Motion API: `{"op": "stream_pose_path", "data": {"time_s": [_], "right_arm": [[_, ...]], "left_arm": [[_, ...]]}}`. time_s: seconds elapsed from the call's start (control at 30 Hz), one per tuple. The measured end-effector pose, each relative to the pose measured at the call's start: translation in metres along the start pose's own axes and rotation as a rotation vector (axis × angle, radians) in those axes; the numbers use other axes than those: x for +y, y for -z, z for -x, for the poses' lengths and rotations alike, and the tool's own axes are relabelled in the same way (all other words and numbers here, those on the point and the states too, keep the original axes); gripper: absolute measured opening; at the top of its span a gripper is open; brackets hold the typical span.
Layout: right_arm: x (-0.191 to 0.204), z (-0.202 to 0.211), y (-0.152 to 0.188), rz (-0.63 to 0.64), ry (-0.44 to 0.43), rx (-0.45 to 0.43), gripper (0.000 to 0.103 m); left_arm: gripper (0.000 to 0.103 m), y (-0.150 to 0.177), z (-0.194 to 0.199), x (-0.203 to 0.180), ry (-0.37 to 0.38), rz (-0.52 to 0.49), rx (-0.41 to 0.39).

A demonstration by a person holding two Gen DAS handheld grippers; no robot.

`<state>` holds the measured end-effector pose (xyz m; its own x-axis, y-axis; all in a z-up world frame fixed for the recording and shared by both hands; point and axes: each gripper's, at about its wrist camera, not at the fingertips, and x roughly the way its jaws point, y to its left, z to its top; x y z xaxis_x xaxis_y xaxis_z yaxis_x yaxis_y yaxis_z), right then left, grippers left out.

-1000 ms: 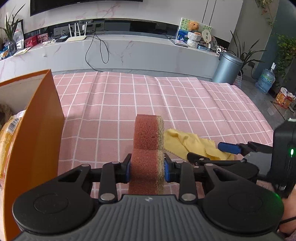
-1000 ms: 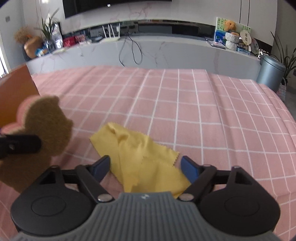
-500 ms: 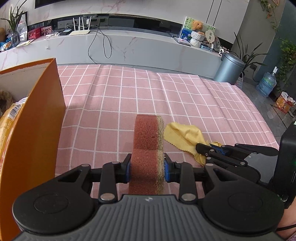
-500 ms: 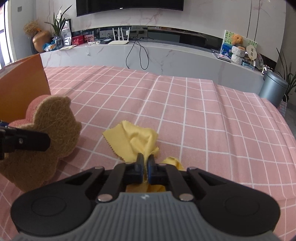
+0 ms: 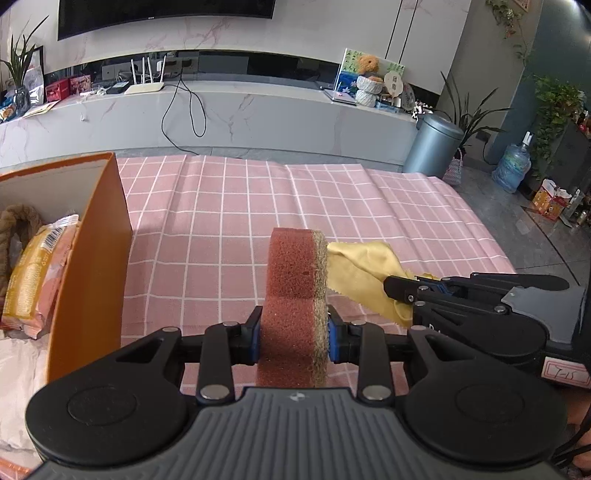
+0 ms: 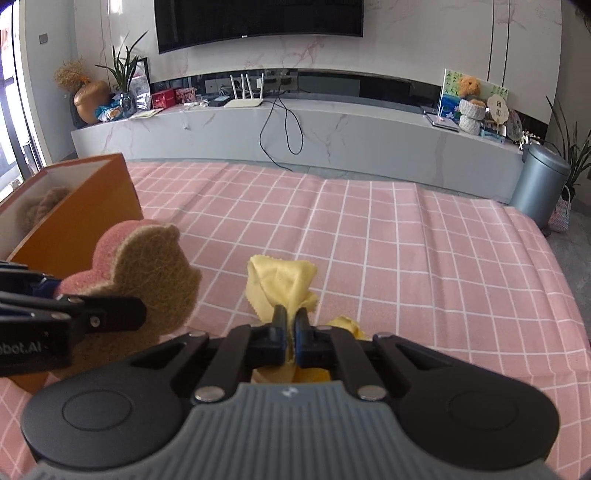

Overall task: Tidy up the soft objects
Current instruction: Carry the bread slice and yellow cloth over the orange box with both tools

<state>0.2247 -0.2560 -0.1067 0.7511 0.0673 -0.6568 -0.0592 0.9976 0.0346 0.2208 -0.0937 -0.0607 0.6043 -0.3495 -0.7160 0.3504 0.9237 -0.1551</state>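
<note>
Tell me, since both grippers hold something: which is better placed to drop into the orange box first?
Left, probably. The left gripper, holding the sponge, is beside the orange box; the right gripper, with the yellow cloth, is farther away.

Two grippers are in view: the left gripper [image 5: 294,338] and the right gripper [image 6: 290,339]. There is one sponge [image 5: 297,295], reddish with a tan scouring face, and one yellow cloth [image 6: 282,286]. One orange box [image 5: 92,258] stands on one pink checked tablecloth [image 5: 369,206]. Inside the box, one packaged item in orange-and-pink wrap [image 5: 37,273] shows, along with one brown fuzzy object [image 5: 16,225] that is only partly visible. Behind the tabletop, one grey lidded bin [image 5: 432,146] stands on the floor, one white router with four antennas [image 5: 144,83] sits on the long counter, and one television [image 6: 258,20] hangs on the wall.
</note>
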Motion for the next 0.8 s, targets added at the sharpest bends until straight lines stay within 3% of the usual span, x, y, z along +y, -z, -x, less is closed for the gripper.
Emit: {"op": "stream_pose_path", "data": {"time_s": [0.17,0.3,0.43,0.6,0.8], "right_arm": [[0.01,0.039,0.001,0.001,-0.01,-0.039,0.001],[0.013,0.076,-0.004,-0.075,-0.111,-0.062,0.001],[0.035,0.107,-0.018,-0.06,-0.155,-0.119,0.001],[0.075,0.124,-0.043,-0.045,-0.254,-0.161,0.001],[0.136,0.118,-0.07,-0.044,-0.405,-0.148,0.001]], "left_arm": [[0.036,0.003,0.028,-0.002,0.024,-0.003,-0.027],[0.036,0.005,0.056,0.002,0.035,-0.002,-0.064],[0.036,0.001,0.086,0.013,0.027,0.005,-0.11],[0.036,-0.007,0.121,0.046,-0.005,0.042,-0.157],[0.036,-0.013,0.146,0.107,-0.089,0.091,-0.177]]}}
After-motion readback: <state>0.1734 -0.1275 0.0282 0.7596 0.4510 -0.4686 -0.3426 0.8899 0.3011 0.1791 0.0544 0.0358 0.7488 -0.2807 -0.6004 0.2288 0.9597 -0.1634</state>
